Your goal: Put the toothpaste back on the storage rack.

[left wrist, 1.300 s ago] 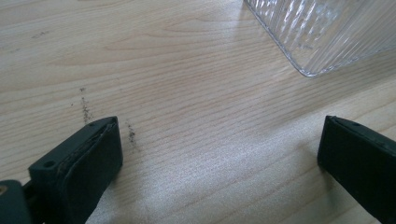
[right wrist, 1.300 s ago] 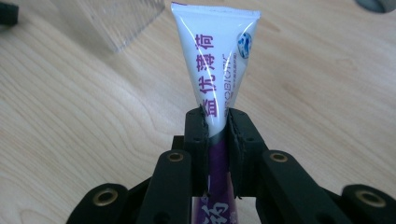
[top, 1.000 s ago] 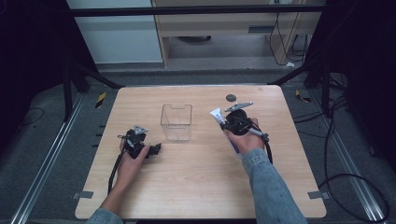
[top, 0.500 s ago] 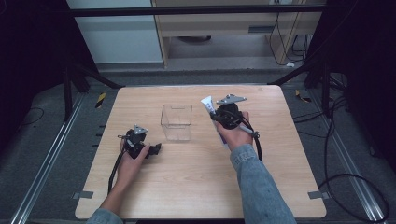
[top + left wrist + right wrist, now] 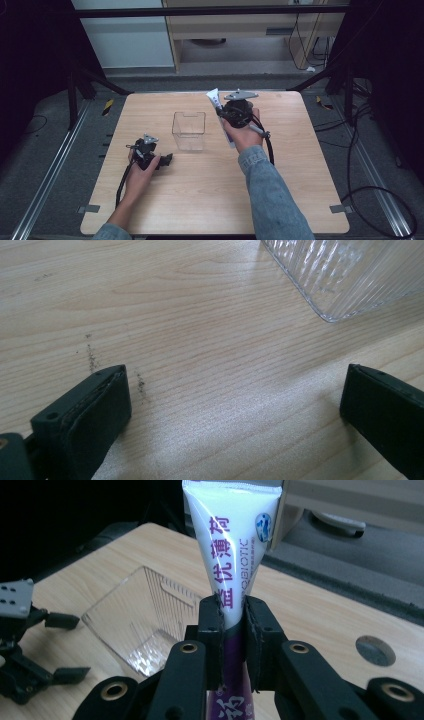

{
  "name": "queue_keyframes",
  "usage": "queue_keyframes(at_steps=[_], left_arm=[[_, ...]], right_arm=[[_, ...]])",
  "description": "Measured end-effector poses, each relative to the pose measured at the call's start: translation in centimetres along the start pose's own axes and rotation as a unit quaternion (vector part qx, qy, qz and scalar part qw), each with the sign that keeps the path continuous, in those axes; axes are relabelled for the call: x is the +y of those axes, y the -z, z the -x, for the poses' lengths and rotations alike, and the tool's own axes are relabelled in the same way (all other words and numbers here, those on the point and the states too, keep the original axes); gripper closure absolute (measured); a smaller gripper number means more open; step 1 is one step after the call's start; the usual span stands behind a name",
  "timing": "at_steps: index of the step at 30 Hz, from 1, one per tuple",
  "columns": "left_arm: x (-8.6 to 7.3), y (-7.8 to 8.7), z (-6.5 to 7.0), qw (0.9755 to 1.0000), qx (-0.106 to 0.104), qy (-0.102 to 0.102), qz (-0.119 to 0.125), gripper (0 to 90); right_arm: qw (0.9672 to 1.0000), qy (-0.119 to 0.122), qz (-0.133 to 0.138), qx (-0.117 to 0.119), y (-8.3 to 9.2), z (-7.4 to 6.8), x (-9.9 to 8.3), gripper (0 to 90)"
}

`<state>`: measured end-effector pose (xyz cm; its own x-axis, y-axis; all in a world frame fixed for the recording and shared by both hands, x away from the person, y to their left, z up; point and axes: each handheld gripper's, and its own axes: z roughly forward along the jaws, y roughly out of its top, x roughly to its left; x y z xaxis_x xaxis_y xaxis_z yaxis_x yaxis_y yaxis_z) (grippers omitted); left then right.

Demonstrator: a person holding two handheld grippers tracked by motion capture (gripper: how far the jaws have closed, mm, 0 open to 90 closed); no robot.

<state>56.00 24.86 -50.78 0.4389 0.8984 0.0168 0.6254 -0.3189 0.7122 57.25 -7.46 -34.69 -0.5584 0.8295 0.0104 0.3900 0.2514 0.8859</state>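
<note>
A white and purple tube stands upright between the jaws of my right gripper, which is shut on its lower half. In the high view the tube sticks out of my right gripper, lifted above the table just right of a clear plastic box. The box stands open and holds nothing. My left gripper rests on the table left of the box, open, nothing between its jaws. A ribbed corner of the box lies ahead of my left gripper.
The wooden table has a round grey disc near its far edge. A black and yellow item lies on the floor off the table's far left corner, and cables trail on the floor at right.
My right gripper has lifted the tube and carried it left toward the clear box. The left gripper has stayed where it was.
</note>
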Motion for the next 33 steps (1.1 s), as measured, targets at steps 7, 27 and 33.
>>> queue_keyframes(at_steps=[7,27,33], left_arm=[[0.0,0.0,0.0,1.0000,0.000,0.001,0.001,0.0],[0.0,0.0,0.0,1.0000,0.000,0.000,0.001,0.0],[0.0,0.0,0.0,1.0000,0.000,0.000,0.001,0.0]], right_arm=[[0.9990,0.015,0.043,-0.004,-0.1,-1.1,2.3,79.2],[0.9931,0.023,0.114,0.007,-2.1,-3.9,7.1,79.1],[0.9916,0.015,0.128,0.013,-3.1,-4.7,7.8,79.0]])
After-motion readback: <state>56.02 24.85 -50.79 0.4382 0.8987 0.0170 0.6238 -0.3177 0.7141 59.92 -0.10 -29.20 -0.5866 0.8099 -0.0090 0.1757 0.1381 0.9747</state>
